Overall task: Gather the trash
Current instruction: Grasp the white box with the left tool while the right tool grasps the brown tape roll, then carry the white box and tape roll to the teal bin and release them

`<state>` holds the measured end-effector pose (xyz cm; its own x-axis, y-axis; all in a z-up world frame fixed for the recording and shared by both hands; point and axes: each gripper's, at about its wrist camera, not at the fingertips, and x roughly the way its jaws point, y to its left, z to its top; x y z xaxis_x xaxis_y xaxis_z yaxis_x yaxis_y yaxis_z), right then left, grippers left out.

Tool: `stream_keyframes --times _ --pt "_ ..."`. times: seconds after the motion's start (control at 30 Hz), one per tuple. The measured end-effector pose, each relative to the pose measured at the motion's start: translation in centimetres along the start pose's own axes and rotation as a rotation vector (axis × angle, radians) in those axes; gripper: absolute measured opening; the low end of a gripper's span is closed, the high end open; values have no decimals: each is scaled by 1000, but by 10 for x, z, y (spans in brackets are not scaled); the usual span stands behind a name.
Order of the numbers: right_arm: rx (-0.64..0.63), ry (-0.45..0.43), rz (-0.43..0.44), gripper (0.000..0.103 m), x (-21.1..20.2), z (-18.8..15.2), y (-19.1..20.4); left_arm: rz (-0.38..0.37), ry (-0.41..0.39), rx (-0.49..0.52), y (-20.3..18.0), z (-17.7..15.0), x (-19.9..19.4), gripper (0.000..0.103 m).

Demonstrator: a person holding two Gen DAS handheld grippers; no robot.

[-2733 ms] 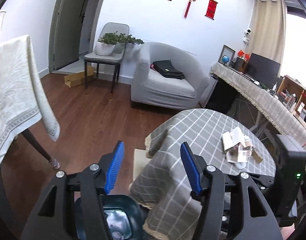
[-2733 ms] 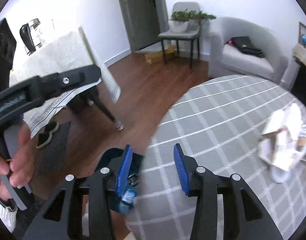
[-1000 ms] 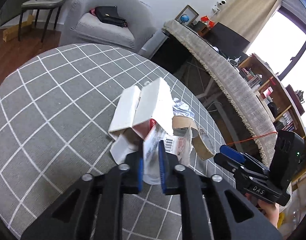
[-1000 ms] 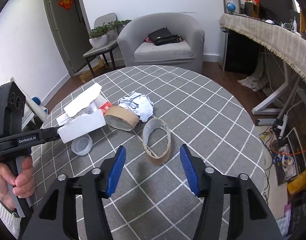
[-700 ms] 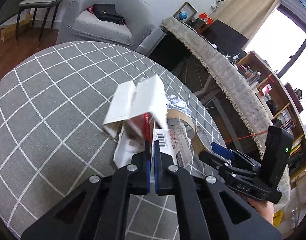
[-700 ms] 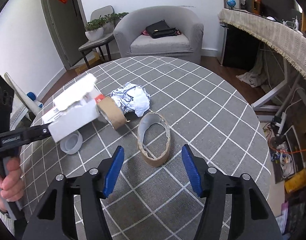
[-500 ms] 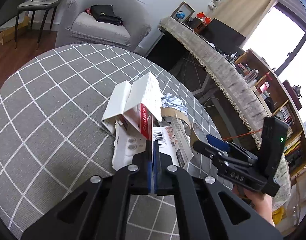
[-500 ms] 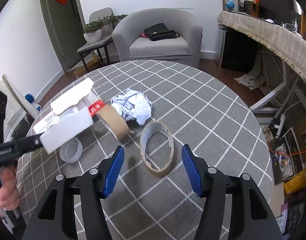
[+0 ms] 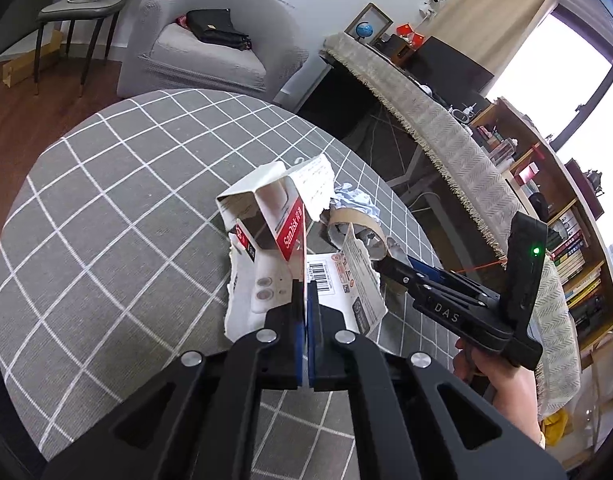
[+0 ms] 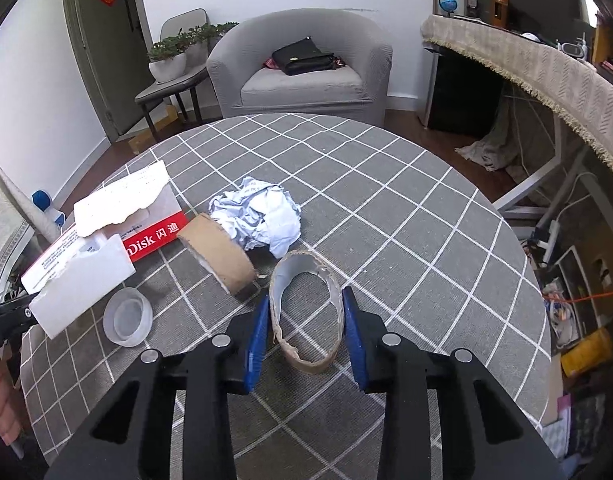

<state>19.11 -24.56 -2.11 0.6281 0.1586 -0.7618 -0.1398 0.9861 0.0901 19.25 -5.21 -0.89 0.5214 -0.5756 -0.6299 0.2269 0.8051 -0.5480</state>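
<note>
Left gripper [image 9: 306, 300]: jaws fully closed on a thin edge of the torn white carton [image 9: 282, 236], the blue pads pressed flat together with the card sandwiched between them. In the right wrist view the carton [image 10: 86, 276] stands at the far left of the worktop [image 10: 426, 220], tilted, its torn flaps spread open and its long axis running from the gripper up and away toward the armchair [image 10: 302, 64]; the red printed panel faces the middle of the worktop. Whether its lower edge touches the cloth cannot be told. Just below the carton a clear plastic cup [image 10: 127, 316] lies on its side, mouth toward the camera. Next rightward, a brown cardboard tape core [image 10: 218, 252] lies tilted, one end touching the carton's red panel, its open axis pointing roughly toward the near left. Behind it and touching it rests a crumpled white paper ball [image 10: 258, 216]. Right gripper [image 10: 306, 322]: jaws partly open and closing, with the flattened cardboard ring [image 10: 306, 308] between them; the left pad sits against the ring's wall and the right pad meets its outer edge. The ring stands on edge on the worktop, squeezed to an oval, its long axis pointing away from the gripper toward the paper ball.
</note>
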Motion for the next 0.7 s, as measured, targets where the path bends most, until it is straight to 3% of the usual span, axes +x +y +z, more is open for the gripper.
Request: stream_keyframes --times 0.4,0.7 --pt "5 -9 28 35 -13 -9 7 25 5 9 -1 -17 -15 2" --pt "2 -24 72 35 -28 -24 25 87 -5 36 -4 -36 -32 2"
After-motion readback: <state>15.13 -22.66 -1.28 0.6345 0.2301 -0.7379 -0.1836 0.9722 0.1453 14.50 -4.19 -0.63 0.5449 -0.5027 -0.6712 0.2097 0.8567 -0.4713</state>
